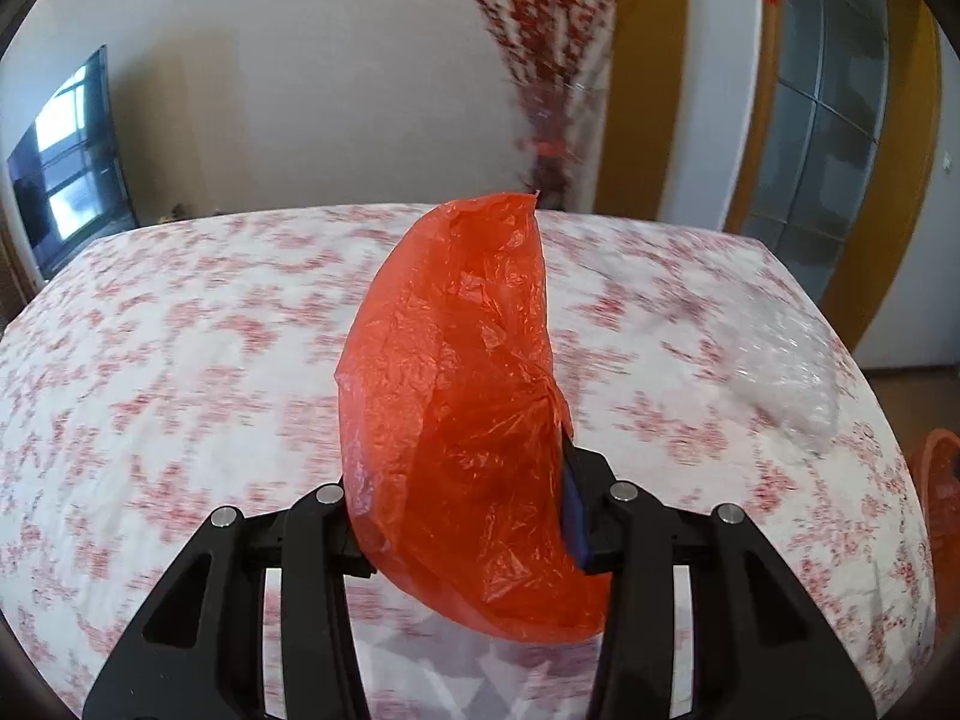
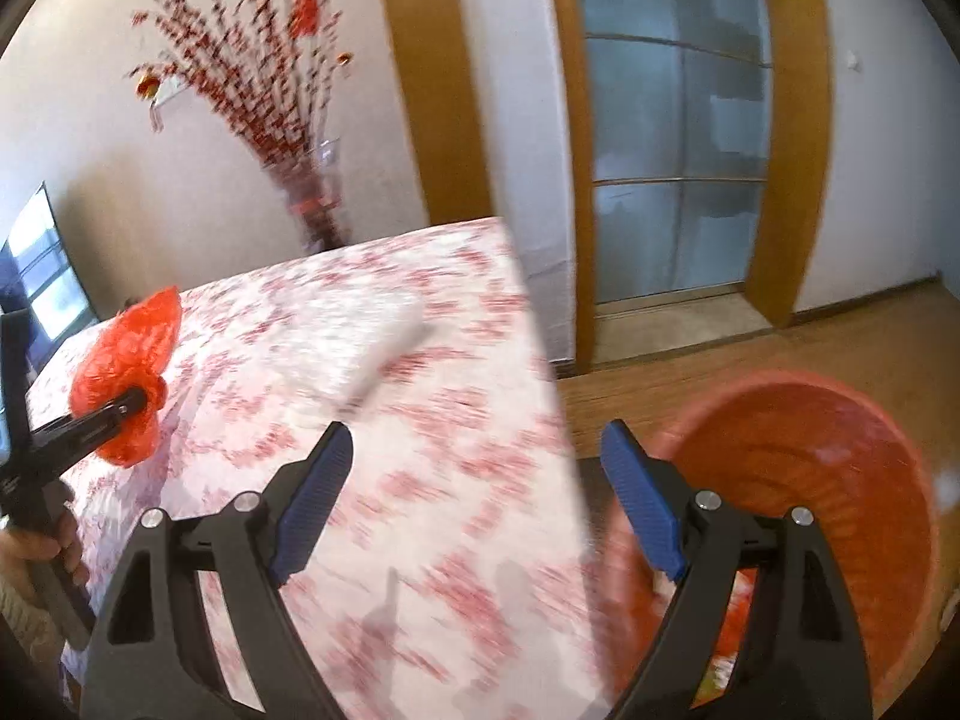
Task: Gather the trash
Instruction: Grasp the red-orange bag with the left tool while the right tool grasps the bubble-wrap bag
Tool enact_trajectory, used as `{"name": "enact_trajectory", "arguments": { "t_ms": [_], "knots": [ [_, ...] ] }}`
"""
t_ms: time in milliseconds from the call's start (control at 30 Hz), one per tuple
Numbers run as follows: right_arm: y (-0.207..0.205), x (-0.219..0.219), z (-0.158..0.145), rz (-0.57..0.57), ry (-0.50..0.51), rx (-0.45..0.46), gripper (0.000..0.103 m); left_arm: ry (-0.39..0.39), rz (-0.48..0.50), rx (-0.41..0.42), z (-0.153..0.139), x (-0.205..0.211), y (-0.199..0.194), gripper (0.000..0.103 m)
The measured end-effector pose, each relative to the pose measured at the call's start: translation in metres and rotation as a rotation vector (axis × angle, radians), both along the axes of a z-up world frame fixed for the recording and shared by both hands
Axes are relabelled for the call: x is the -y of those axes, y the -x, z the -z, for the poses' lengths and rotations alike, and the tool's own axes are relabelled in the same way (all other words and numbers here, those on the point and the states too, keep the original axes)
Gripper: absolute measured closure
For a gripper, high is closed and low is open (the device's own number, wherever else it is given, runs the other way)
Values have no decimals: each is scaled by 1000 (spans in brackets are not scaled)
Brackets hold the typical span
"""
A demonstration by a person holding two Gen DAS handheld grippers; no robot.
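No legible text — anywhere.

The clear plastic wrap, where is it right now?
The clear plastic wrap lies on the floral tablecloth near the table's right edge in the left wrist view, right of the red bag held in the left gripper.

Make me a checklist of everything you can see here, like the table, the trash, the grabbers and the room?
Surface: table under a floral cloth.
Job's things: red bag clamped in the left gripper; clear wrap lying on the cloth; orange bin on the floor beside the table.
Clutter: nothing seen.
Grippers: left shut on the bag; right gripper open, empty.
Cables: nothing seen.
Surroundings: vase of red branches, TV, glass door, wood floor.
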State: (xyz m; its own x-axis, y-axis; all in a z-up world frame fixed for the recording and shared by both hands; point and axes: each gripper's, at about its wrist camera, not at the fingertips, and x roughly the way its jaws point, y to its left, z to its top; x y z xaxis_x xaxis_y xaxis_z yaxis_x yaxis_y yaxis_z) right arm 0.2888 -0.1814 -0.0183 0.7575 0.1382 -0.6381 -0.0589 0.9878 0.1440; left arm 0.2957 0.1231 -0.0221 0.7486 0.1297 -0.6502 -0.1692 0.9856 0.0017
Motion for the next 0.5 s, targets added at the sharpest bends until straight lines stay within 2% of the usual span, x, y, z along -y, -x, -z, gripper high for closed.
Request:
{"name": "enact_trajectory", "arguments": {
  "t_ms": [300, 500],
  "knots": [
    [-92, -76, 19, -6, 25, -79, 20, 15, -22, 40, -8, -28, 1, 59],
    [-130, -93, 40, 9, 21, -188, 22, 54, -7, 33, -2, -32, -5, 59]
  ]
}}
